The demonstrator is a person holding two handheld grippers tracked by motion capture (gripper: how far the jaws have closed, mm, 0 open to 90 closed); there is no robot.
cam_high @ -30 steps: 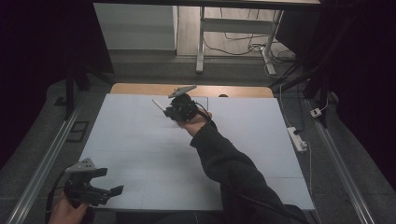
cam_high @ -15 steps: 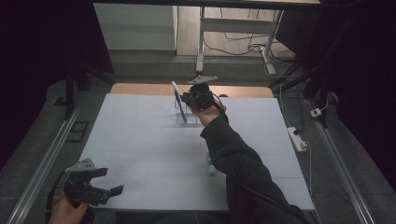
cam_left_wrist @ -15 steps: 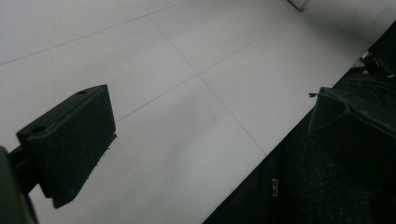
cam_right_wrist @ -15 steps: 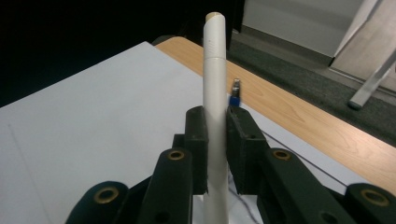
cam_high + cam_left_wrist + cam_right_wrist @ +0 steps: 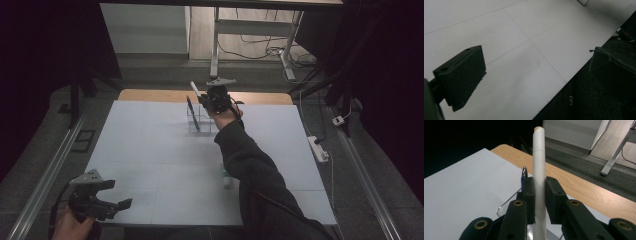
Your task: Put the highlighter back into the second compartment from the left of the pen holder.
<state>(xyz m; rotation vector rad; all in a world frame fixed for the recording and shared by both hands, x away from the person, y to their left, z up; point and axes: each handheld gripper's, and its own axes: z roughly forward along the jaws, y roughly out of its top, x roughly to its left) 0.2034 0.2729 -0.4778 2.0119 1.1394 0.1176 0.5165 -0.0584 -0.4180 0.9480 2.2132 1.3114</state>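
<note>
My right gripper is at the far middle of the white table sheet, shut on a white marker that sticks up and to the left. Directly below and in front of it stands a clear holder with a blue pen leaning inside. In the right gripper view the white marker is upright, clamped between both pads, and the blue pen rises just behind the left jaw. My left gripper rests open at the near left corner; its jaws stand wide apart over the bare sheet.
A small pale object lies on the sheet beside the right sleeve. A wooden strip runs along the table's far edge. A white power strip lies on the floor at the right. Desk legs and cables stand beyond the table.
The right hand has carried the white marker rightward and toward the far edge, ending above the clear holder. The left gripper has stayed put.
</note>
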